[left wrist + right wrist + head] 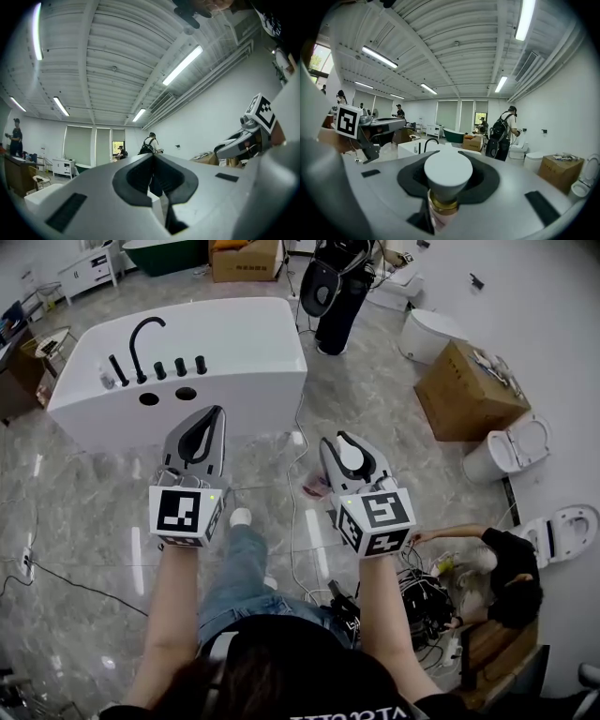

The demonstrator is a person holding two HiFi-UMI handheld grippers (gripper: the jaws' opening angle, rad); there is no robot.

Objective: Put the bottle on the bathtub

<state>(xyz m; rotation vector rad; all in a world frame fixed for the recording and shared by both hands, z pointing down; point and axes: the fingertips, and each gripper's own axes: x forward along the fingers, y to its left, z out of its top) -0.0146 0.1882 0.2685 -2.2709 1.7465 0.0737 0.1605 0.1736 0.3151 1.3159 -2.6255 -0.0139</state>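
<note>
The right gripper (339, 442) clamps a pink, white-capped bottle (447, 174); the left gripper (216, 416) is closed and empty. The white bathtub (234, 343) lies at 11 o'clock, well apart: placement is not yet done.

Surface: glossy grey marble-tile floor (84, 521) | on it: white bathtub (246, 341), upper left | cardboard box (464, 390), right, toilet (514, 451) just beside it | white cable (292, 512) trails from near the bathtub's corner toward the person's feet.

Bright, even light from ceiling tube lamps (182, 65), fisheye warp and dark corners in both gripper views
</note>
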